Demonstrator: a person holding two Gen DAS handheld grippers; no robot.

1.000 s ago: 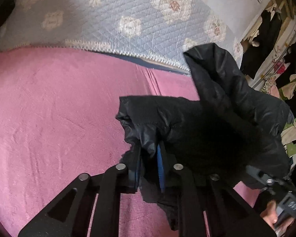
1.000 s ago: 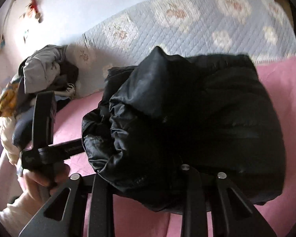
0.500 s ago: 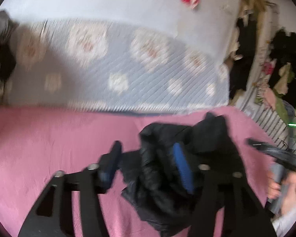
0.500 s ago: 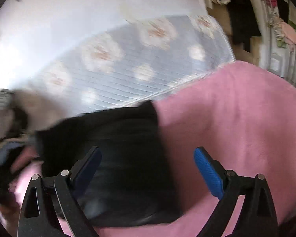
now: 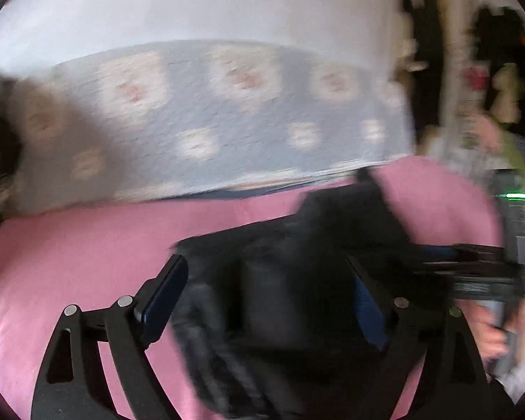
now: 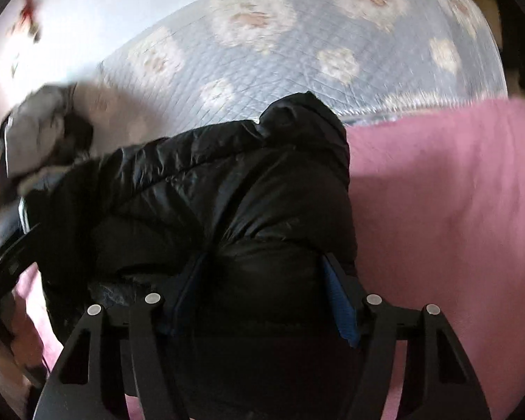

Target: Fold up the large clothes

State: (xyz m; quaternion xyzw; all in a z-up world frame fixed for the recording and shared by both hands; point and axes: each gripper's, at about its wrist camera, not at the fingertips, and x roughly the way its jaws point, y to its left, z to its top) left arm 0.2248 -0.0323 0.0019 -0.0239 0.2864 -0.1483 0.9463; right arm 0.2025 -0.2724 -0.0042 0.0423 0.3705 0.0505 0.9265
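A black puffer jacket [image 5: 315, 227] lies bunched on the pink blanket [image 5: 87, 245]. My left gripper [image 5: 266, 262] hovers just over its near end; its jaws are opening wide and the pads are clear of the fabric. In the right wrist view the jacket [image 6: 192, 182] is a thick folded bundle. My right gripper [image 6: 264, 259] is closing on its near fold, which fills the gap between the blue pads [image 6: 339, 297]. The right gripper also shows at the right edge of the left wrist view, held by a hand [image 5: 490, 332].
A blue quilted cover with flower patches [image 5: 227, 122] runs along the far side of the pink blanket, against a white wall. A heap of grey and dark clothes [image 6: 35, 129] lies at the far left. Hanging clothes [image 5: 490, 70] crowd the right side.
My left gripper let go of the jacket's edge, opened wide and rose. My right gripper opened, swung back over the jacket and is closing on its fold. The jacket dropped onto the blanket.
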